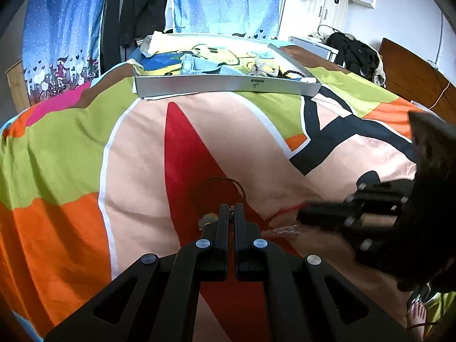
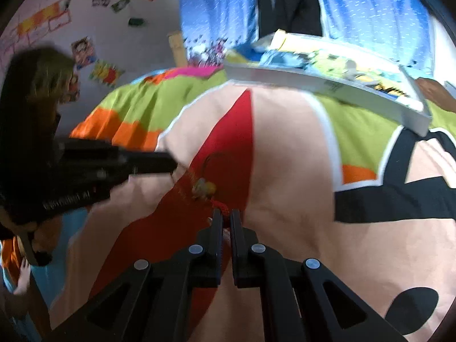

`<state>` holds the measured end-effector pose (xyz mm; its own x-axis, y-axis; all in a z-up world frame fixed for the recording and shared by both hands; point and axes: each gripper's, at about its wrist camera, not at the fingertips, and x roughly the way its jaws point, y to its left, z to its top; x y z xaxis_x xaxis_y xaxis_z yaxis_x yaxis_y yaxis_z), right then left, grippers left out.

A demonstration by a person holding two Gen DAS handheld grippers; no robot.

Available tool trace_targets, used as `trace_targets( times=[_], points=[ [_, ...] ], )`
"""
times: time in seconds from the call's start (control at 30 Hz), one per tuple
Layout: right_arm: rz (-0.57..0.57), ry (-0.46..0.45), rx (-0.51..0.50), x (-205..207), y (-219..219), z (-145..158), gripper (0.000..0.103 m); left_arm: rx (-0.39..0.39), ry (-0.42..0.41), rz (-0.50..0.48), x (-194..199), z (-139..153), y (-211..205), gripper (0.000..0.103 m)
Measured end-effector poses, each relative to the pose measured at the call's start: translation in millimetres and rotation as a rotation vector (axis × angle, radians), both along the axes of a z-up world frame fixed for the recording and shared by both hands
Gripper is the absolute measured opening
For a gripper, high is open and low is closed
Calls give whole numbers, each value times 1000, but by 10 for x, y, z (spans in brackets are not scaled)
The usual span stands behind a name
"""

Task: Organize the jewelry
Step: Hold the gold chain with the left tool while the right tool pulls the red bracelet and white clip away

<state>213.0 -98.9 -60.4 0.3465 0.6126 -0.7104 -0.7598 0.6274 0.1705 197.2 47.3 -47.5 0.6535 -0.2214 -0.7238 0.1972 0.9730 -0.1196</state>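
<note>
A thin dark cord loop point(image 1: 219, 181) with a yellowish pendant point(image 1: 207, 219) lies on the red patch of the bedspread. My left gripper point(image 1: 231, 208) is shut on a small chain piece of this necklace, with the pendant just left of its fingers. My right gripper point(image 2: 226, 213) is shut on a red braided cord point(image 2: 221, 206) that runs toward the pendant point(image 2: 206, 186). In the left wrist view the right gripper point(image 1: 302, 213) comes in blurred from the right, and the red cord point(image 1: 285, 209) trails from its tip. The left gripper point(image 2: 171, 165) shows blurred at the left of the right wrist view.
A shallow grey box point(image 1: 228, 84) with a cartoon lining sits farther back on the bed and holds a black bead bracelet point(image 1: 287, 72) and other pieces. The same box point(image 2: 327, 85) lies at the upper right of the right wrist view. Blue curtains point(image 1: 228, 0) hang behind. Dark clothes point(image 1: 356, 51) lie at the right.
</note>
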Motion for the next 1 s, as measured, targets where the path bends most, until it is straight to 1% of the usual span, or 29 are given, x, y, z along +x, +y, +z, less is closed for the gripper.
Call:
trace_targets(
  times=[0.1,0.2,0.3,0.43,0.5,0.6,0.7,0.73,0.8,0.87,0.93,1.0],
  points=[
    [18,21,-54,-39,40,-114,5,-1,-19,21,-22,58,66,1],
    [5,34,-73,-41,-11,-156,5,-2,-36,45,-41,134,150,1],
    [-17,11,-75,-71,-102,-100,5,-5,-55,62,-82,219,224,1],
    [-41,-30,-106,-118,-178,-33,5,-8,-91,75,-155,363,271,0],
    [-59,-23,-107,-122,-239,-39,5,-14,-102,74,-188,429,284,0],
    [-82,-11,-95,-142,-320,-22,5,0,-109,62,-239,485,249,0],
    [-92,-28,-78,-188,-363,57,5,5,-96,36,-294,451,210,0],
    [-91,-32,-76,-182,-350,86,5,-7,-81,20,-300,422,199,0],
    [-90,-40,-70,-198,-341,132,5,-30,-38,3,-299,322,186,0],
    [-91,-46,-68,-192,-332,159,5,-69,11,-15,-273,198,188,0],
    [-98,-46,-65,-179,-333,162,5,-95,59,-12,-239,66,205,0],
    [-110,-32,-58,-148,-355,145,5,-98,93,-15,-202,-57,200,0]
  ],
)
